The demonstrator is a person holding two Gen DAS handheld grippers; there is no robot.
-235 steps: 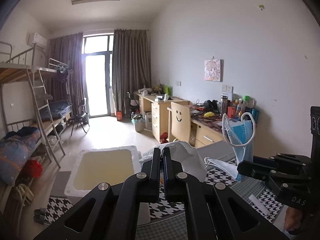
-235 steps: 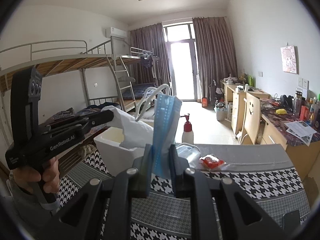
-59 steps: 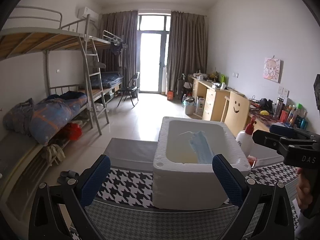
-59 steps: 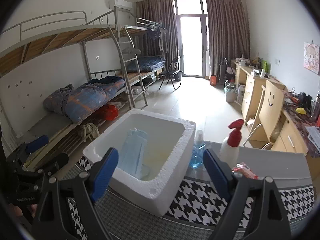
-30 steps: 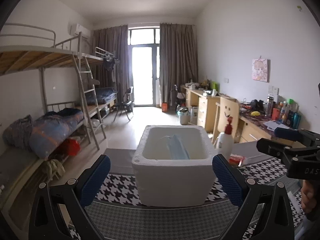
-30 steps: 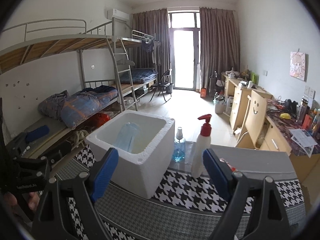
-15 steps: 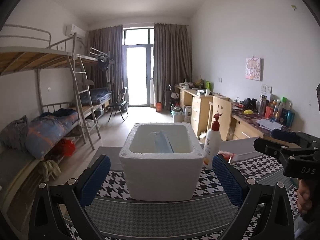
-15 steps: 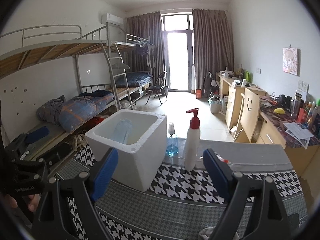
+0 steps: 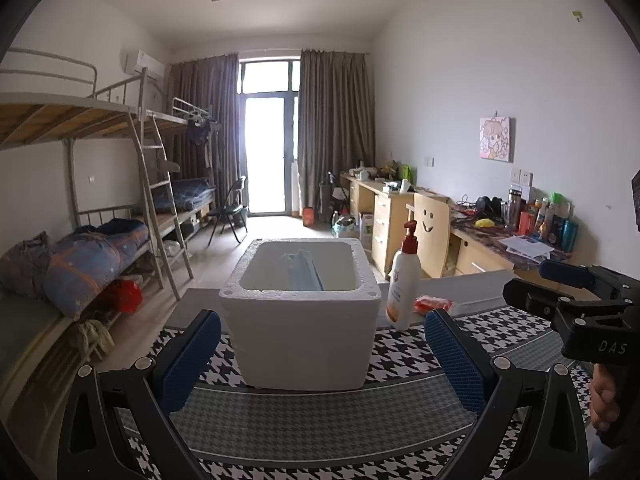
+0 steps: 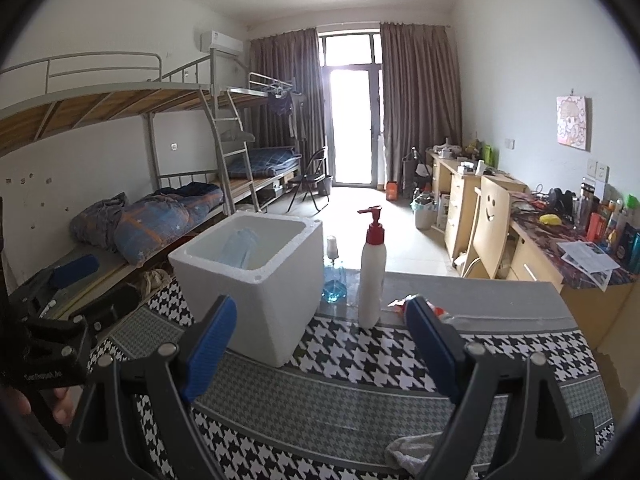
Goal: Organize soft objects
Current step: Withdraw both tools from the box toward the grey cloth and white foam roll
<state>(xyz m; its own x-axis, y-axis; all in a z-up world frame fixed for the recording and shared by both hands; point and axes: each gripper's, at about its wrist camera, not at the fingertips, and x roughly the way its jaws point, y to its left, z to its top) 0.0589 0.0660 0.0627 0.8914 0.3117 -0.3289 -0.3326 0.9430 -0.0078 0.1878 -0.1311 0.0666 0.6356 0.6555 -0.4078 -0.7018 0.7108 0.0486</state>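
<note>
A white foam box (image 9: 300,332) (image 10: 256,300) stands on the houndstooth table cloth (image 9: 320,424). A blue face mask (image 9: 305,272) (image 10: 239,249) lies inside it, partly hidden by the rim. My left gripper (image 9: 320,364) is open, its blue pads either side of the box but short of it, nothing between them. My right gripper (image 10: 320,356) is open too and holds nothing. It also shows at the right edge of the left wrist view (image 9: 560,284). A pale crumpled cloth (image 10: 412,452) lies at the table's near edge, under my right gripper.
A white pump bottle with a red top (image 9: 403,280) (image 10: 373,272) stands right of the box, a small red packet (image 9: 434,304) beside it, and a blue-liquid bottle (image 10: 334,276) behind. Bunk beds (image 9: 100,240) line the left wall; desks and a chair (image 9: 430,232) line the right.
Both grippers have drawn back from the foam box, which now looks smaller and farther. The pump bottle has shifted left in both views. Both stay open.
</note>
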